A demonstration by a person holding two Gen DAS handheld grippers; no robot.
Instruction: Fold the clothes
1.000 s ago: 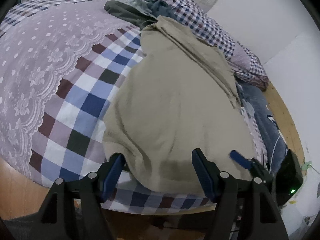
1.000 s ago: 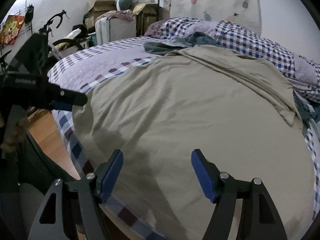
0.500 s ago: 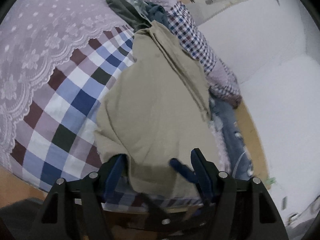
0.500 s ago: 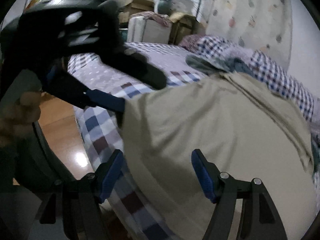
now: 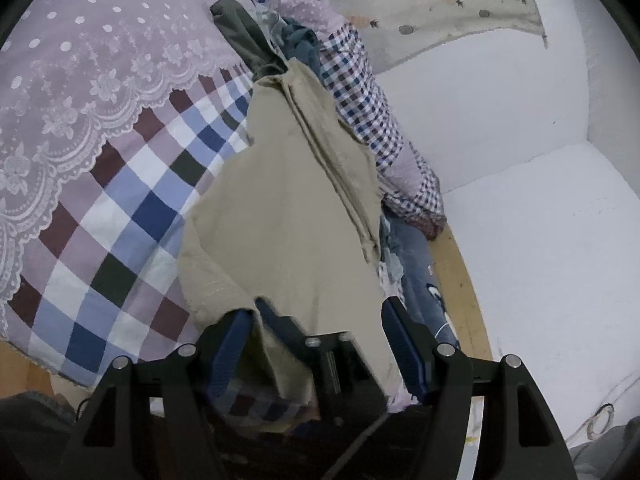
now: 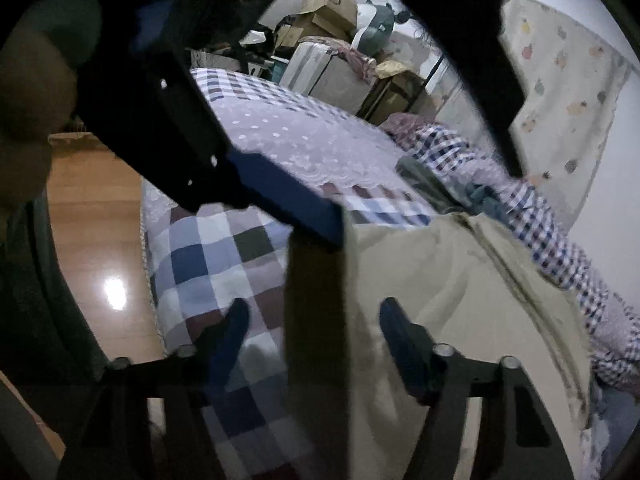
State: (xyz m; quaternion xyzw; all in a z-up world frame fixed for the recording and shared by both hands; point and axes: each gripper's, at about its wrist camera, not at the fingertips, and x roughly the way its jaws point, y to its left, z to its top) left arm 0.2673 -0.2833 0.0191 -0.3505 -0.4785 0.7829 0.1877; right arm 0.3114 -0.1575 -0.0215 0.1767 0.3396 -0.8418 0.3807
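1. The khaki garment (image 5: 288, 216) lies lengthwise on the bed's checked quilt (image 5: 132, 216), its near hem hanging over the bed's foot edge, its far end reaching a dark green garment (image 5: 244, 40) near the gingham pillow (image 5: 356, 92).
2. The left tool (image 5: 316, 320) stands wide open, straddling the near hem; cloth sits between its blue pads but nothing is clamped.
3. The right tool (image 6: 312, 320) is also wide open over the garment's left edge, holding nothing. In its view the left tool's blue pad touches or overlaps the cloth's corner; I cannot tell which.
4. Risk: the 2 tools are crossed very close together. If both close now they may bump, or grab the same bunch of cloth and fold it crooked.
5. Risk: a shallow bite on the hanging hem could slip, letting it slide toward the wooden floor (image 6: 92, 240).
6. The cloth looks thin and limp, with a long ridge of creases along its right side.
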